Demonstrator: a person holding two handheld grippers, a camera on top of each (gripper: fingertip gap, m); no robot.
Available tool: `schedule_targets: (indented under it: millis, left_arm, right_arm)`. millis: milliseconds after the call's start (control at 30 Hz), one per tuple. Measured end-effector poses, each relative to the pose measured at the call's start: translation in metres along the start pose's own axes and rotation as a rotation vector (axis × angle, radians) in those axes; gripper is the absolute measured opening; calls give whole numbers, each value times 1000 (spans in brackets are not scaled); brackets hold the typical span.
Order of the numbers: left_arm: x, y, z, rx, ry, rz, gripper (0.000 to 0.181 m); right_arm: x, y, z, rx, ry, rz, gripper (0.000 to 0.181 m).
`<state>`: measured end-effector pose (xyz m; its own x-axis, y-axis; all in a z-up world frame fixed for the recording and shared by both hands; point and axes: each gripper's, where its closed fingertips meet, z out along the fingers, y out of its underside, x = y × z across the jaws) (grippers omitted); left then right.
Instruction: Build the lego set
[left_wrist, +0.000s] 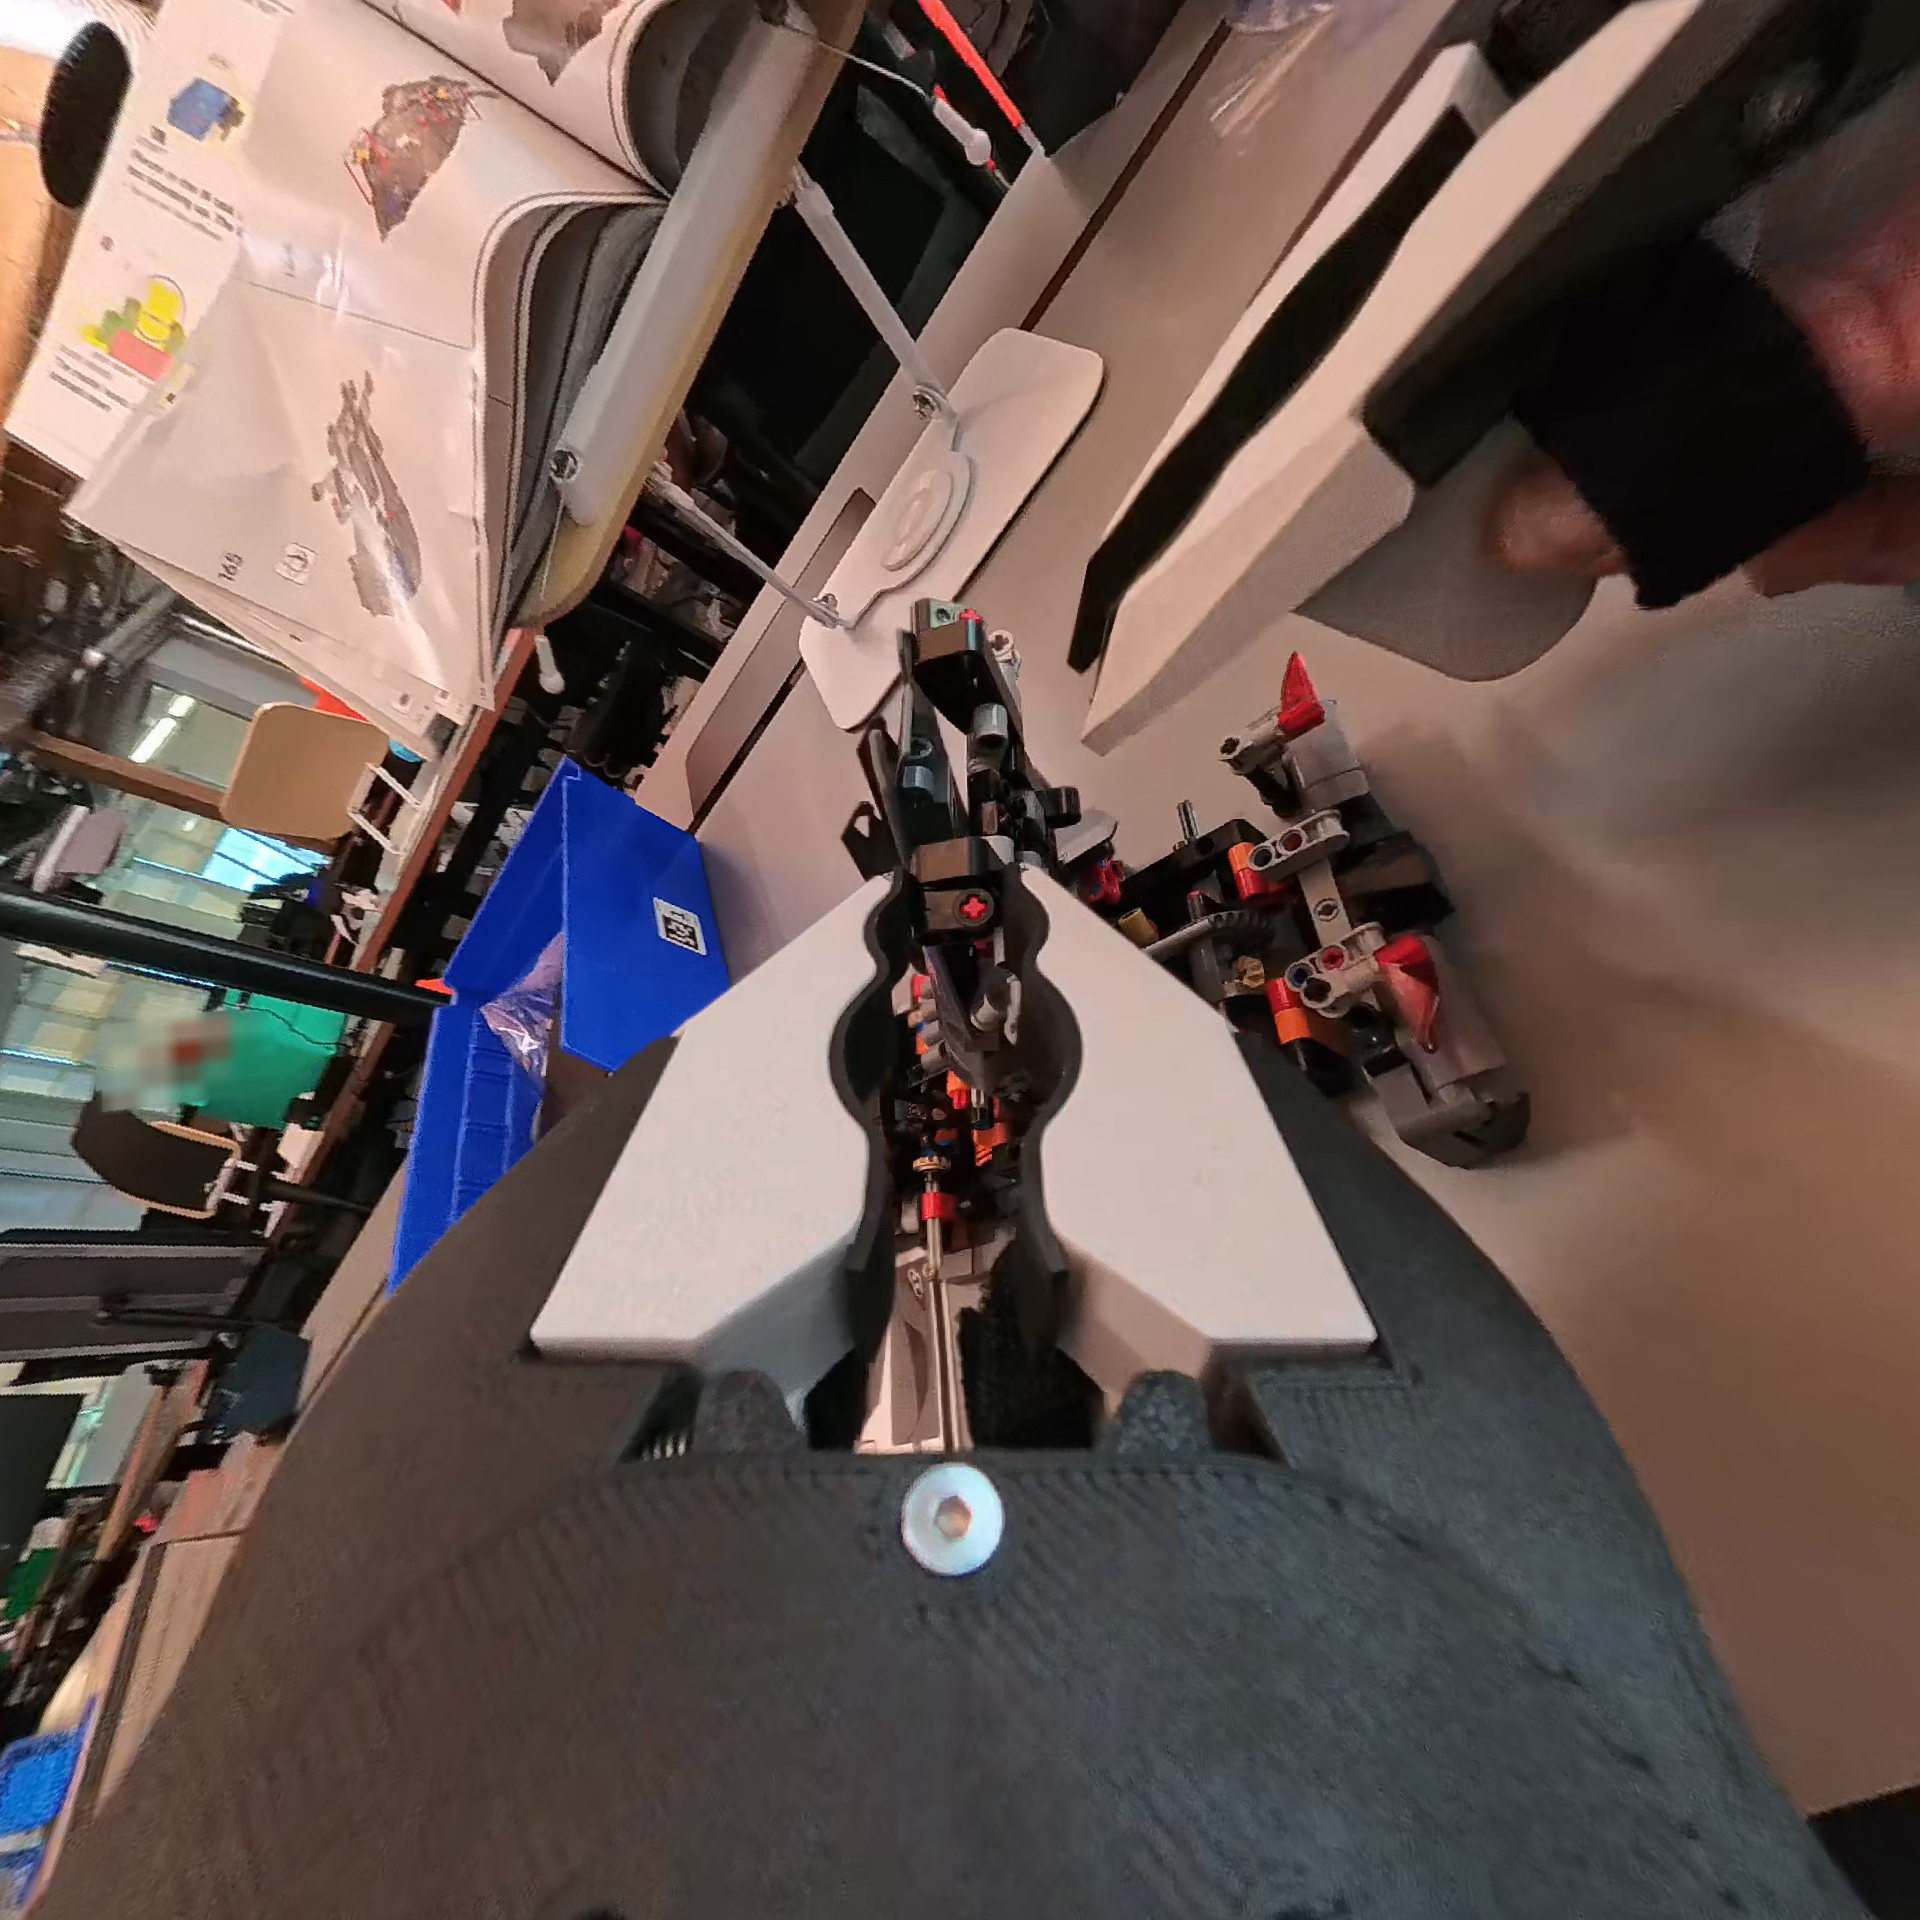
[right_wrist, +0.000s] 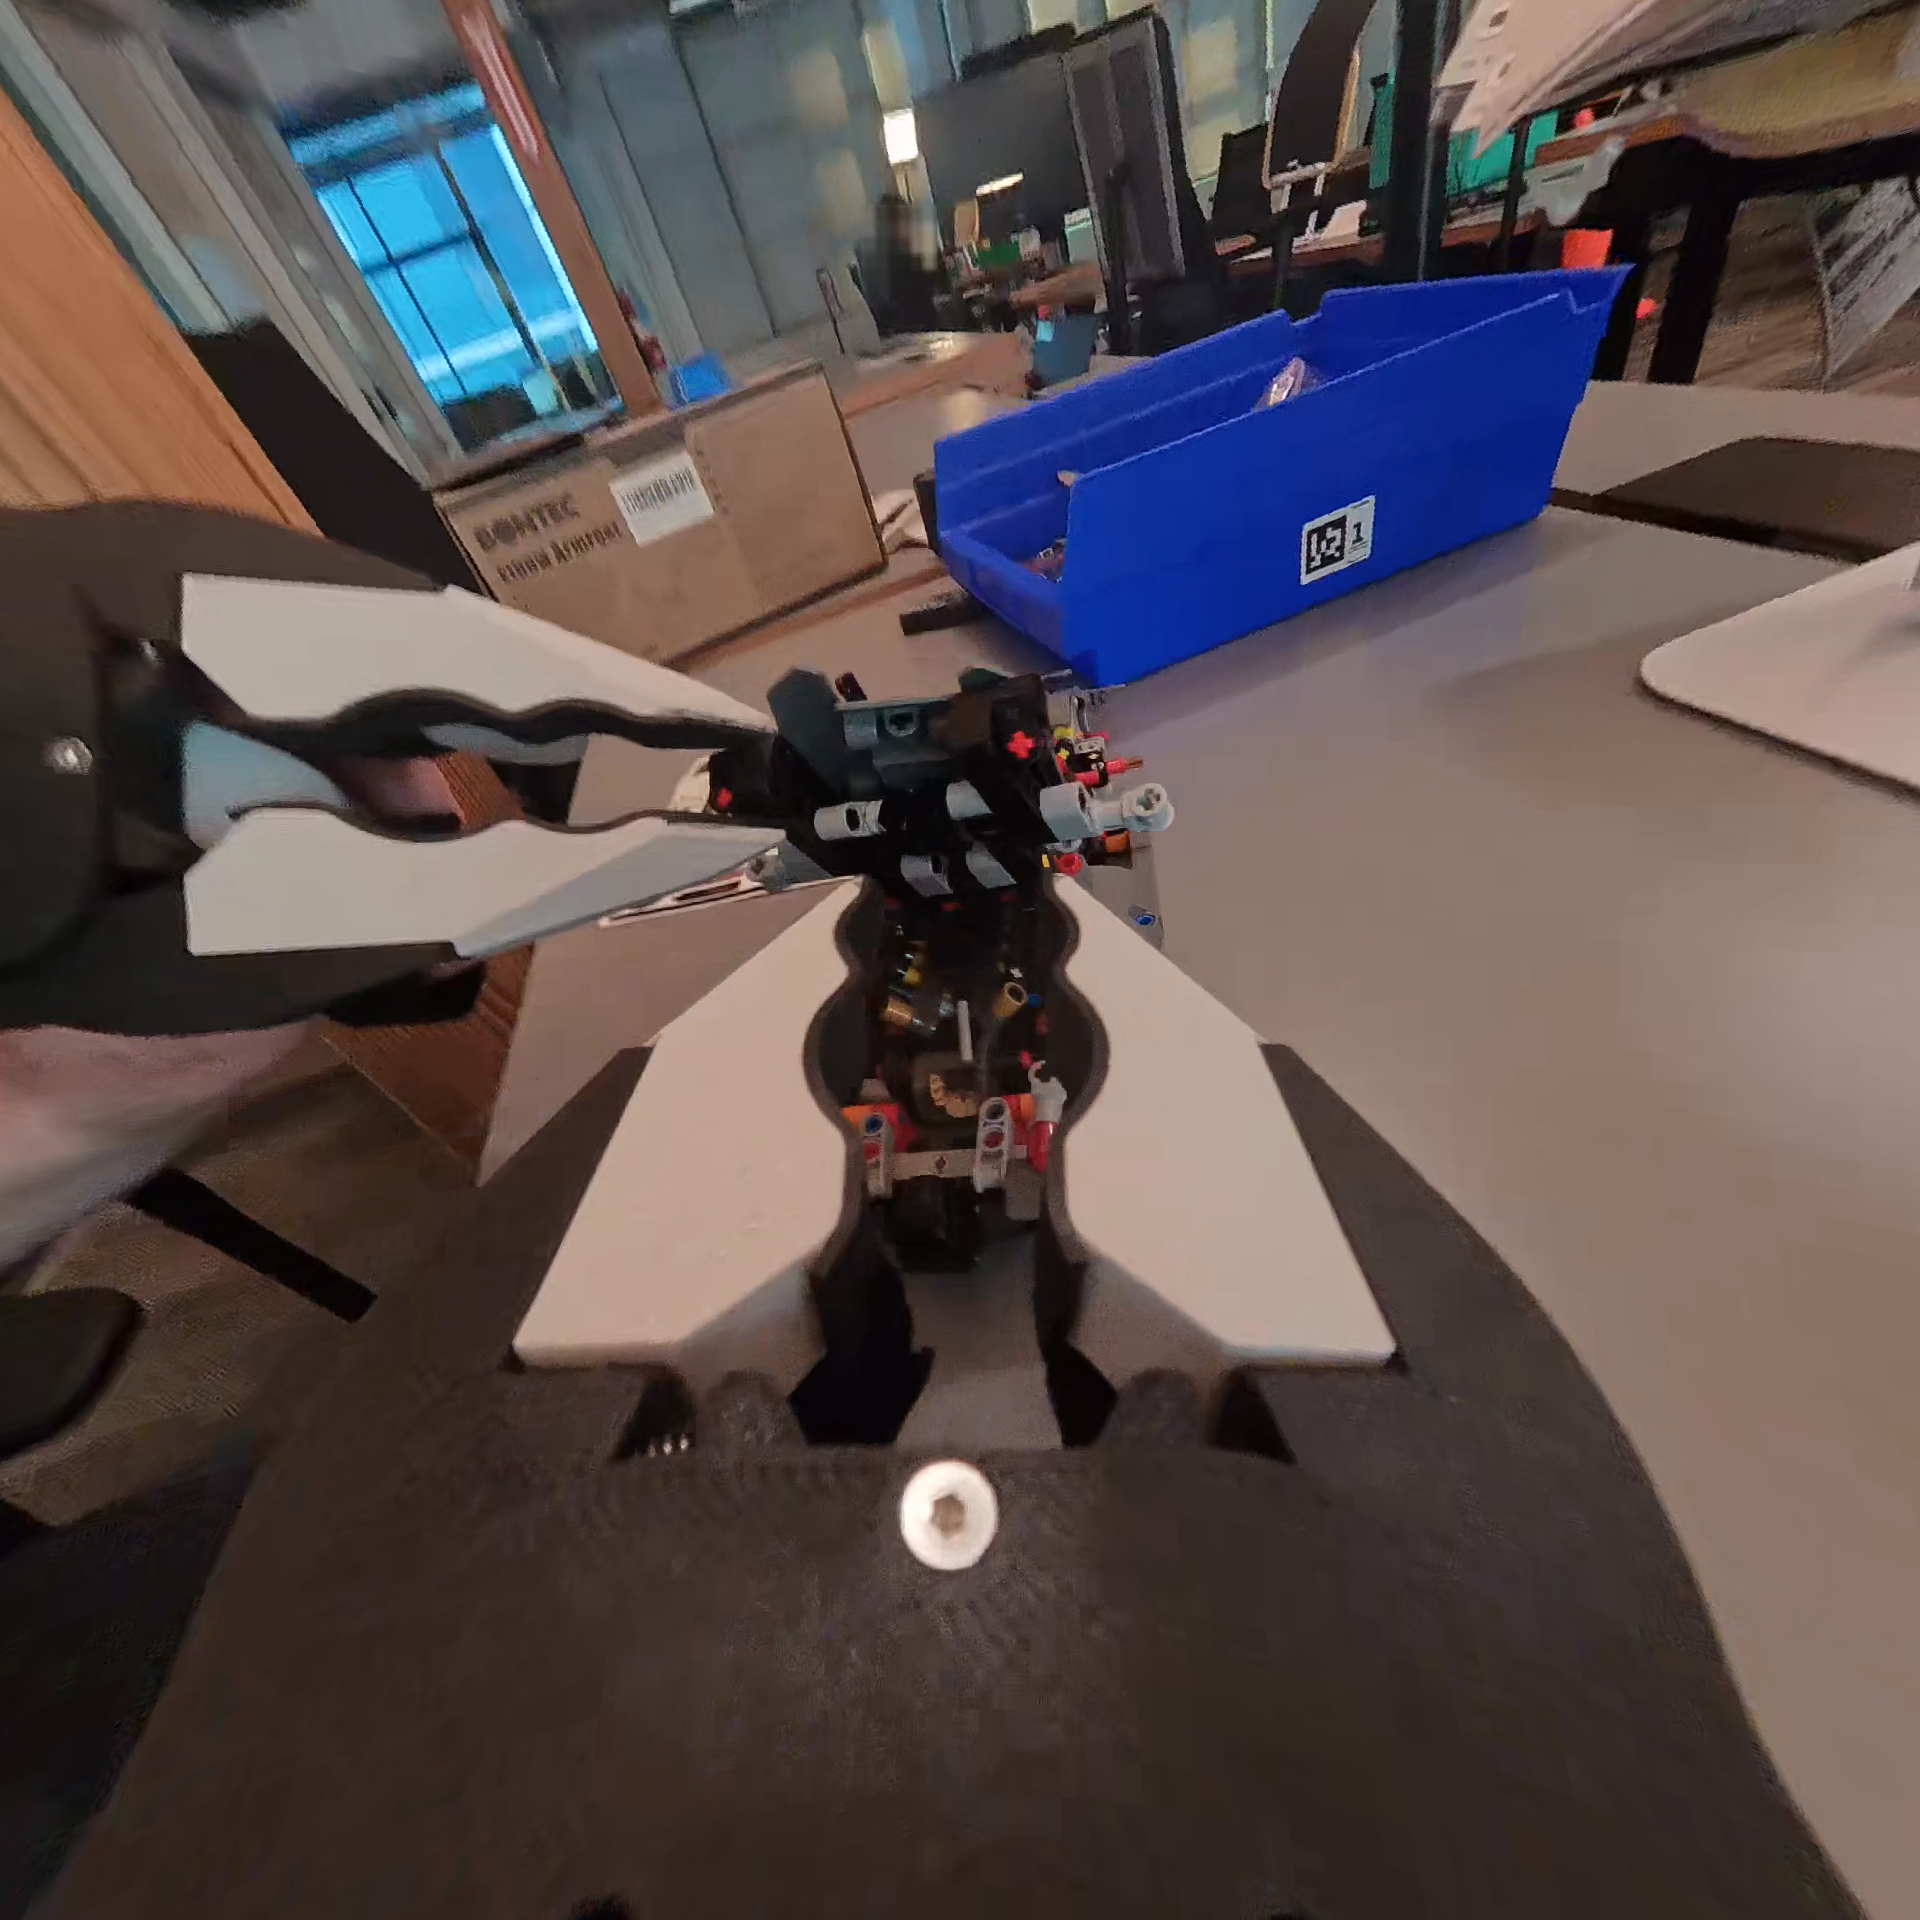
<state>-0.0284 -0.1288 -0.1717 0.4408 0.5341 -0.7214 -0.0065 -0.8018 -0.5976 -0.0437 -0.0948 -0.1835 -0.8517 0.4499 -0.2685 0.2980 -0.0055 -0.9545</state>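
My left gripper (left_wrist: 958, 894) is shut on a black lego sub-assembly (left_wrist: 951, 790) with grey pins and red axle ends, and holds it above the table. In the right wrist view the left gripper (right_wrist: 774, 790) comes in from the left with that sub-assembly (right_wrist: 935, 779) at its tips. My right gripper (right_wrist: 961, 888) is slightly open and empty, with its tips just under the sub-assembly. It also shows at the upper right of the left wrist view (left_wrist: 1086, 665), held by a gloved hand. The main lego model (left_wrist: 1340, 935) lies on the table and shows through the right fingers' gap (right_wrist: 956, 1122).
A blue bin (right_wrist: 1247, 499) with loose parts stands on the table behind the model; it also shows in the left wrist view (left_wrist: 582, 935). An open instruction booklet (left_wrist: 312, 312) rests on a stand with a white base (left_wrist: 956, 499). A cardboard box (right_wrist: 665, 520) sits at the back left.
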Motion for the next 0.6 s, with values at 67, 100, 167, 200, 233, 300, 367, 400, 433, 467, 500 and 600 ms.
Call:
schedule_targets:
  millis: [67,100,167,200,233,300,367,400,433,467,500,600]
  left_arm:
    - [-1,-1,1,2,8,-19,15]
    - [-2,-1,1,3,11,-22,15]
    - [-2,-2,1,8,22,-41,15]
    - [-2,-3,1,11,27,-49,15]
    - [-2,-3,1,11,27,-51,15]
    - [-3,-3,1,15,27,-59,15]
    - [-4,-3,1,15,26,-60,15]
    - [-5,-4,1,17,23,-58,15]
    - [-5,-4,1,19,23,-58,14]
    - [-5,-4,2,20,23,-60,14]
    - [-6,-4,1,22,22,-61,14]
    - [-6,-5,1,22,20,-55,14]
  right_arm:
    - [0,2,5,-33,21,-58,22]
    - [0,2,8,-38,30,-80,18]
    - [-5,4,14,-39,17,-107,15]
    - [-7,6,18,-47,16,-116,16]
    - [-7,7,21,-46,23,-121,15]
    - [-6,9,26,-47,43,-133,17]
    - [-2,9,28,-46,75,-154,17]
    - [-2,7,29,-40,89,-166,15]
    - [0,6,28,-34,106,-181,14]
    - [0,5,29,-32,117,-197,14]
    - [0,4,29,-27,124,-209,13]
    - [-4,-1,28,7,116,-219,13]
